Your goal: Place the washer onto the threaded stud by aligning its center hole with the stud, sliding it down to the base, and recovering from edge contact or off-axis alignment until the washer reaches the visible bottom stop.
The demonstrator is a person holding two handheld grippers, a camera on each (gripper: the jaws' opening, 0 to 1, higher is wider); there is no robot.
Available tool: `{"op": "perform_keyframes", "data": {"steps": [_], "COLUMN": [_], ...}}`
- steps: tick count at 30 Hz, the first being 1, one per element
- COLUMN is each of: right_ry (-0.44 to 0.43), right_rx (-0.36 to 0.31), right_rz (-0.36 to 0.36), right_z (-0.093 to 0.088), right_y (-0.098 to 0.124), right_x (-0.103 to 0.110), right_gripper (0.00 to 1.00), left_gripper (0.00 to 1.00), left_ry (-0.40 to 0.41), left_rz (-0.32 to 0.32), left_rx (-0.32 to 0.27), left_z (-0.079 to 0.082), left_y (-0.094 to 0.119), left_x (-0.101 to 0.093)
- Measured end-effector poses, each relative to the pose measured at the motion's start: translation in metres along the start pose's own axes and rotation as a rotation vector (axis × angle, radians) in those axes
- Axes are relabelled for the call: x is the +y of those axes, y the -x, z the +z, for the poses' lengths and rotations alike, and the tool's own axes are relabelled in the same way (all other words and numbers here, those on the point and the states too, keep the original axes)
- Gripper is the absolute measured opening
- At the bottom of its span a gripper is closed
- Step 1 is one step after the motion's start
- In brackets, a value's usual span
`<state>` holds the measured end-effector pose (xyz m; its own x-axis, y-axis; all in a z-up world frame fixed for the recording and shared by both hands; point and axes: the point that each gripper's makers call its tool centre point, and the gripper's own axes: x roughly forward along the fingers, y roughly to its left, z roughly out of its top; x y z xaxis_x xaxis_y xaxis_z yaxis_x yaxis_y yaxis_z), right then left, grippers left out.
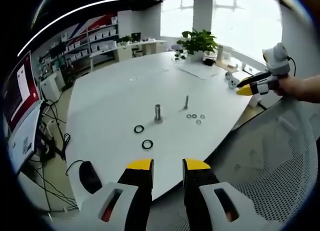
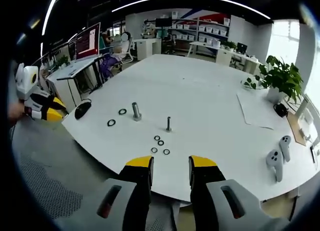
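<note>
Progress: nothing done yet, I judge; the thin stud (image 2: 169,123) stands bare, no washer on it, and all steps remain.
Washers: four small washers (image 2: 160,144) lie loose on the counter (image 2: 210,91), just beside the stud, toward the near edge.
Other parts: a thicker stud (image 2: 136,111) with two dark rings (image 2: 116,117) nearer the left edge.
Left tongs (image 1: 167,165): jaws apart, holding nothing, off the counter edge, well apart from the washers (image 1: 195,116).
Right tongs (image 2: 170,162): jaws apart, holding nothing, at the near edge, washers ahead of them.

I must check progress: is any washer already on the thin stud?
No. The thin stud stands bare; four small washers lie beside it on the table. Its base is too small to judge.
</note>
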<state>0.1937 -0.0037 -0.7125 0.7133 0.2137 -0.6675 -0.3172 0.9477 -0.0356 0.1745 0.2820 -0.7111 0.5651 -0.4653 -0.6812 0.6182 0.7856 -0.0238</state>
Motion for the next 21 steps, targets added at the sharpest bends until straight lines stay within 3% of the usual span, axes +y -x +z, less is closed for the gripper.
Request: {"op": "perform_keyframes", "data": {"steps": [21], "right_ry": [-0.033], "right_rx": [-0.013], "right_rz": [0.035], "right_z": [0.0009], "right_y": [-0.0012], "right_x": [0.0032], "right_gripper": [0.31], "left_gripper": [0.22], "left_ry": [0.027], "left_rz": [0.041], "left_rx": [0.037], "left_z": [-0.0063], "left_y": [-0.0025], "left_x": [0.0083]}}
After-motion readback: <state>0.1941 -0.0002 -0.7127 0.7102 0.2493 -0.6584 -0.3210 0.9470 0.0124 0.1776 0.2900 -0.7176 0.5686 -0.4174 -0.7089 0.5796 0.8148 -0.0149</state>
